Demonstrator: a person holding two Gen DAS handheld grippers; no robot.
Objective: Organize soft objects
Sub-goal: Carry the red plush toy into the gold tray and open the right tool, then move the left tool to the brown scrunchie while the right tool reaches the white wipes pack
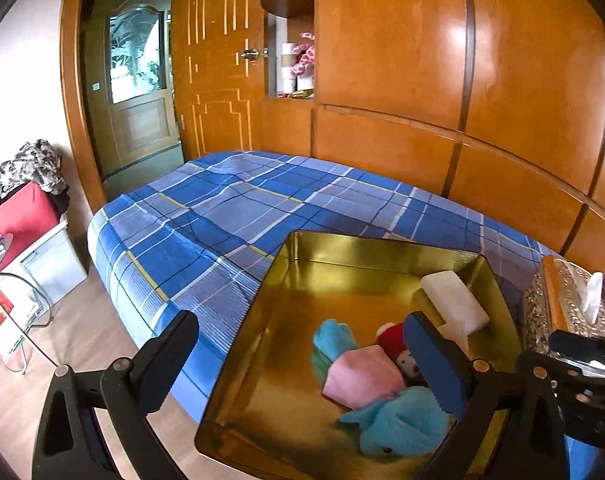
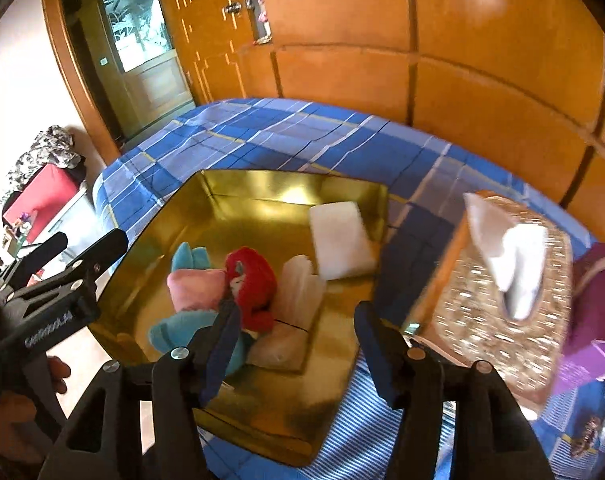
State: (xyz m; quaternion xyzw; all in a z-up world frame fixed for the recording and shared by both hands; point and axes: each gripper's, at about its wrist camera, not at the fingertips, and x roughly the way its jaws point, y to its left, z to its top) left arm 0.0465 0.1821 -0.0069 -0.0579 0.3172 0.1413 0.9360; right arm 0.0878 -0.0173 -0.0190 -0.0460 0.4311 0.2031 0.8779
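Gold tin (image 2: 206,200) on the plaid bed (image 2: 302,136), holding 1 white sponge block (image 2: 340,240) at 1 o'clock, long axis toward 12, plus a blue plush (image 1: 402,424), pink cloth (image 2: 190,284) and red plush (image 2: 254,280), partly hidden behind fingers. Left gripper (image 1: 302,364) and right gripper (image 2: 298,344) both spread, empty. The tissue box (image 2: 482,312) at 3 o'clock is blurred.

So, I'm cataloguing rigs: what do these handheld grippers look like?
Both the left gripper and right gripper are matte black plastic with triangular cut-outs, silver pivot pins and blue finger pads. White lettering marks the left one's side.
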